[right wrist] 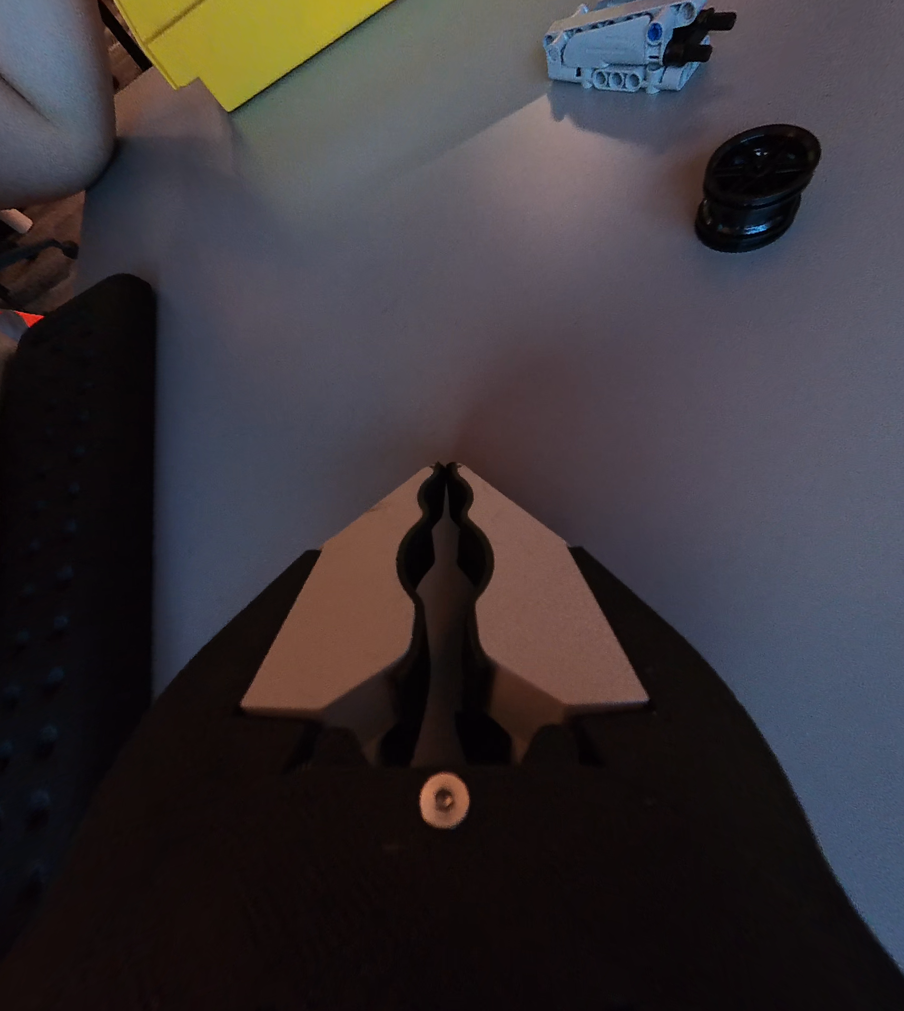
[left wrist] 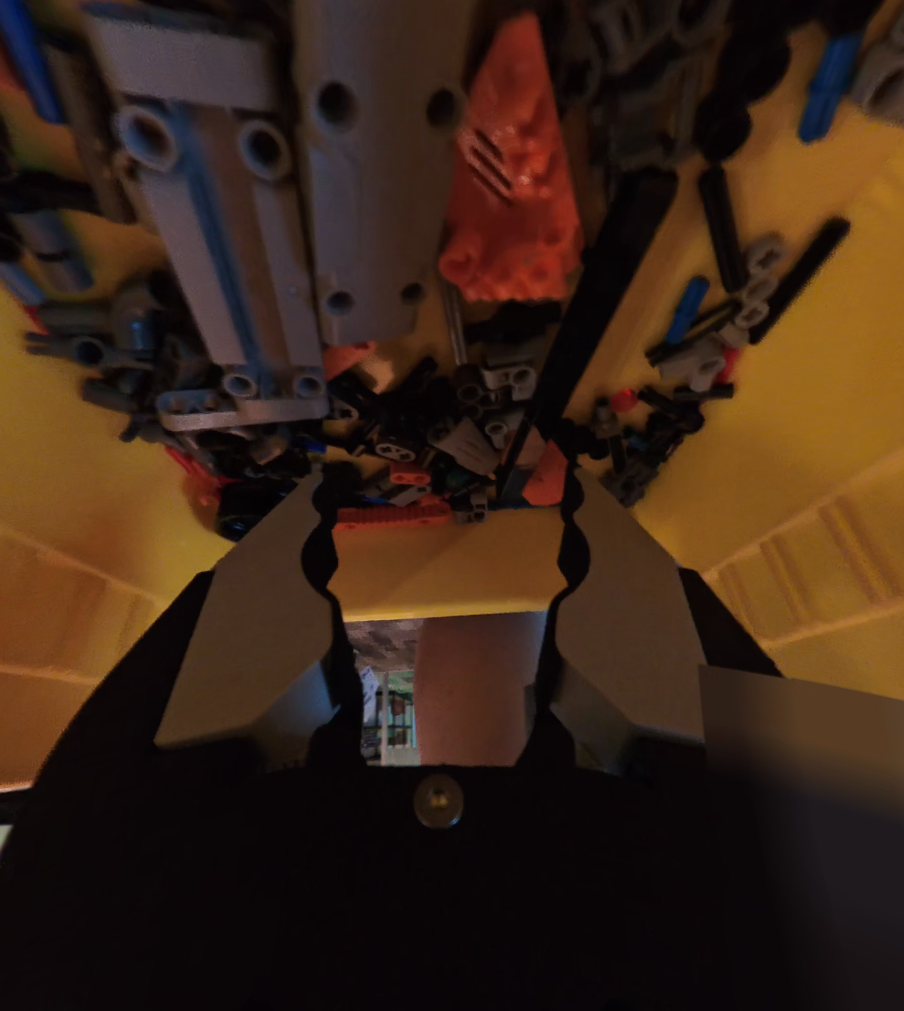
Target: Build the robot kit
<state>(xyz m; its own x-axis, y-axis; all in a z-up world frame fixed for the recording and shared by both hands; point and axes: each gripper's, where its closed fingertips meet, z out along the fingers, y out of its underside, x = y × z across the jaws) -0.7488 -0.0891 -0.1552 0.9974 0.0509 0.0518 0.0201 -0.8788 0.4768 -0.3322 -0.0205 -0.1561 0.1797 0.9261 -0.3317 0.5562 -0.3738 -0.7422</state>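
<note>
Yellow bin (left wrist: 83,492) walls close round our left hand-held gripper (left wrist: 441,492), jaws spread wide & empty, tips just over a heap of small building pieces: red beam (left wrist: 392,517) just beyond the tips, grey panels (left wrist: 231,262) & orange wedge (left wrist: 510,191) farther in. Risk as we judge it: pieces lie tangled, so closing here could catch two at once or knock the red beam under the black bits; side walls leave little room to swing.

Right hand-held gripper (right wrist: 447,466) has its tips pressed together, nothing between, over bare grey desk (right wrist: 329,328). Lots of free room; black wheel (right wrist: 756,189) & grey assembly (right wrist: 625,49) well apart, yellow bin's corner (right wrist: 253,49) far left. Wheel may roll if bumped.
</note>
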